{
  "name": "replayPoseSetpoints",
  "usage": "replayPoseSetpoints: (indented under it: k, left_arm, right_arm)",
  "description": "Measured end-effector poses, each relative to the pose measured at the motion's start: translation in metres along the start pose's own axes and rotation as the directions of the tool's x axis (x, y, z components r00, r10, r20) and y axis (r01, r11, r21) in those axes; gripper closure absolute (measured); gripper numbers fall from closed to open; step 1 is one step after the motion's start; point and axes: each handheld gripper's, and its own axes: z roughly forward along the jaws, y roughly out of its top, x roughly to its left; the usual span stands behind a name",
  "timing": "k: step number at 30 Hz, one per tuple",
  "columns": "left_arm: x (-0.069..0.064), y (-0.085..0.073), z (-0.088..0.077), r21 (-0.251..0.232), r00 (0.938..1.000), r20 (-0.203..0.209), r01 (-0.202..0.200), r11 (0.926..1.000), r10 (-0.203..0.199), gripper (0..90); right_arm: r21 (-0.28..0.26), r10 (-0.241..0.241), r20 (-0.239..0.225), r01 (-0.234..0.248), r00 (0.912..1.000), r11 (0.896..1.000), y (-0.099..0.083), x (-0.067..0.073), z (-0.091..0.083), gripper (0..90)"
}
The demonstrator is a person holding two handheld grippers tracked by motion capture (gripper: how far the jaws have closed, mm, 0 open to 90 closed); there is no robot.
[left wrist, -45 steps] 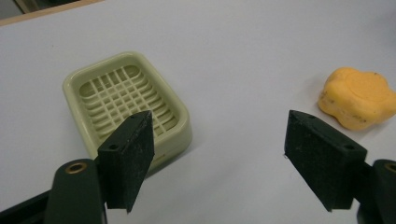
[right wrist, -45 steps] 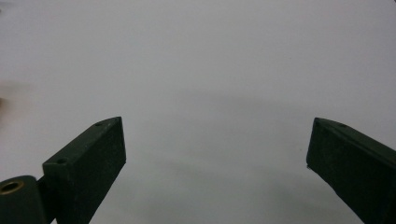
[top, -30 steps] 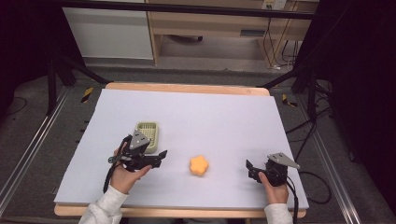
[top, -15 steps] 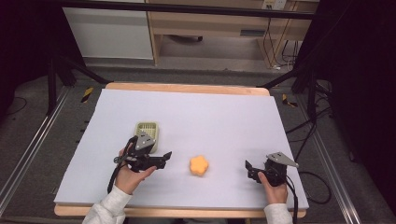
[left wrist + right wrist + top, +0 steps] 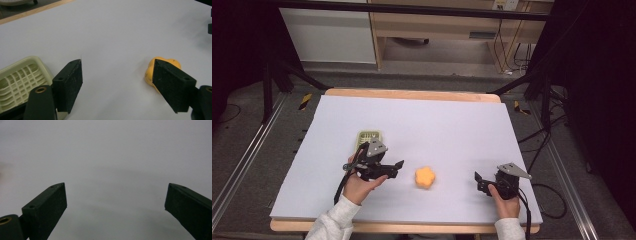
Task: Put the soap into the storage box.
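Observation:
An orange lobed object (image 5: 425,177) lies on the white table top (image 5: 437,120), in the front middle. My left gripper (image 5: 398,168) is held just to its left, jaws open and pointing at it. In the left gripper view the gripper (image 5: 117,62) is open, with the orange object (image 5: 150,73) partly hidden behind the right jaw. A pale green slotted dish (image 5: 368,137) sits behind the left hand, and it shows as the dish (image 5: 20,80) beside the left jaw. My right gripper (image 5: 478,181) rests at the front right, open and pointing left. Over bare table, that gripper (image 5: 116,185) holds nothing.
The table has a wooden rim (image 5: 412,94) along its far edge. Black stand legs (image 5: 287,75) and cables (image 5: 532,150) flank it on the floor. Cabinets (image 5: 432,25) stand behind.
My left gripper has moved right, away from the green dish and nearer the orange object. The right gripper has stayed where it was.

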Motion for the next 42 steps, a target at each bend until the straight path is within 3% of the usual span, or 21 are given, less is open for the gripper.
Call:
replayPoseSetpoints:
  k: [6,42]
  left_arm:
    - [-0.01,0.006,0.008,0.013,0.9996,0.012,-0.027,0.9995,0.027,24.0]
    - [-0.045,0.012,0.049,0.112,0.9925,0.095,-0.087,0.9899,0.076,20.7]
  right_arm:
    - [-0.001,0.0,-0.002,0.0,1.0,1.0,0.0,0.0,0.0,4.5]
    - [0.01,-0.005,-0.006,0.005,1.0,1.0,0.0,0.0,0.001,5.3]
